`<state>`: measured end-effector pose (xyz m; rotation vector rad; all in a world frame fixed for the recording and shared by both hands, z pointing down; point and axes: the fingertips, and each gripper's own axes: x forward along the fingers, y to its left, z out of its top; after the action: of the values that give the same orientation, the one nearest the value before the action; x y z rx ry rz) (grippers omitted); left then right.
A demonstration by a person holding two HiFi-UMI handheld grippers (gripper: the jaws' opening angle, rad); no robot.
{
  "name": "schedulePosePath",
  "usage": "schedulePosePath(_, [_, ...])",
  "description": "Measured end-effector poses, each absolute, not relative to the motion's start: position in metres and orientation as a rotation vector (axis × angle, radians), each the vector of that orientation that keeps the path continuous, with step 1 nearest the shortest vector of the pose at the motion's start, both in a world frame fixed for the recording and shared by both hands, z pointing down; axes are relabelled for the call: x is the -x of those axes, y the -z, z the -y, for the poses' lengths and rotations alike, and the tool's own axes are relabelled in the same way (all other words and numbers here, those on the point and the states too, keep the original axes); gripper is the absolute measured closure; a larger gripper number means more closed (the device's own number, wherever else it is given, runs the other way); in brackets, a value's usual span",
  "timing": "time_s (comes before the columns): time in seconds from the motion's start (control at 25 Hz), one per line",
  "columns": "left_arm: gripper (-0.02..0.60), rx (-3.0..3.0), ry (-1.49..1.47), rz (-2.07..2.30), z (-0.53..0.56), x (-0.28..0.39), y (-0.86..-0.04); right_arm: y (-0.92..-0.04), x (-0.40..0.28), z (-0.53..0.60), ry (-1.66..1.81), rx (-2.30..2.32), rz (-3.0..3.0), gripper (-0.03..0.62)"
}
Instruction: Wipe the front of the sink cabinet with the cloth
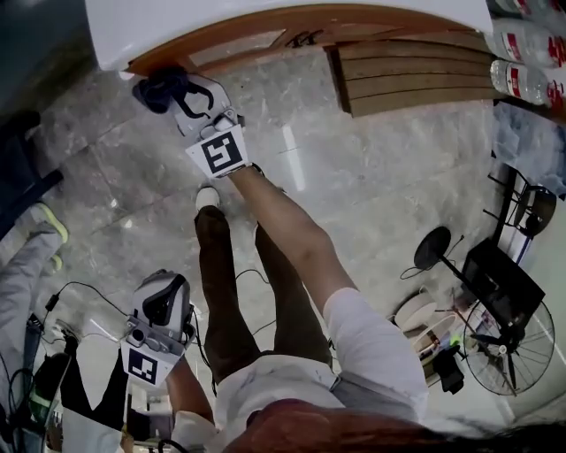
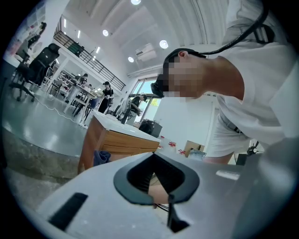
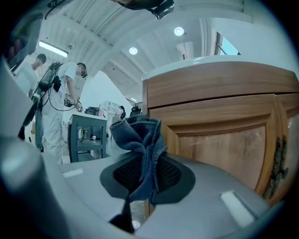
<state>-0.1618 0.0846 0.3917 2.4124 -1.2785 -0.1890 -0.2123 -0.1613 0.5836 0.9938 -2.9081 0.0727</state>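
The left gripper (image 1: 166, 296) hangs low beside the person's hip, well back from the cabinet (image 1: 265, 31). In the left gripper view its jaws meet along a seam with nothing between them, and it tips upward, so the cabinet shows small beyond it. The person's legs (image 1: 225, 292) stand on the grey stone floor (image 1: 380, 177) between this gripper and the cabinet. Cables (image 1: 80, 310) lie on the floor to the left, well away from the cabinet.

Farther out, the right arm reaches forward and carries the right gripper (image 1: 181, 93) up to the cabinet's left front corner. Its jaws are closed on a dark blue cloth (image 1: 157, 91). In the right gripper view the cloth (image 3: 140, 135) is pinched at its lower end and bunches up in folds above the jaws. The cloth sits right at the corner of the wooden front, just under the white top (image 1: 265, 13). Whether it touches the wood cannot be told.

To the right of the cabinet, water bottles (image 1: 531, 53) lie in a row. A floor fan (image 1: 508, 341) stands well away from the cabinet, on the person's right.
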Motion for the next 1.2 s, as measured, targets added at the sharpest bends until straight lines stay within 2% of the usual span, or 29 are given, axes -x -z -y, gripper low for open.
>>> schedulePosePath(0.24, [0.583, -2.413, 0.181, 1.283, -0.08, 0.163, -0.391, -0.585, 0.197, 0.171, -0.006, -1.021, 2.87, 0.514])
schedulePosePath(0.4, [0.583, -2.394, 0.166, 1.288, -0.078, 0.163, -0.397, -0.592, 0.142, 0.204, -0.125, -1.239, 2.808, 0.515])
schedulePosePath(0.76, [0.583, -2.408, 0.134, 1.236, -0.081, 0.147, -0.408, -0.593, 0.013, 0.254, -0.127, -1.518, 2.646, 0.514])
schedulePosePath(1.0, [0.583, -2.431, 0.133, 1.187, -0.076, 0.121, -0.408, -0.586, -0.031, 0.264, -0.116, -1.512, 2.648, 0.513])
schedulePosePath(1.2, [0.583, -2.425, 0.098, 1.164, -0.074, 0.111, -0.413, -0.581, -0.09, 0.291, -0.17, -1.686, 2.563, 0.514])
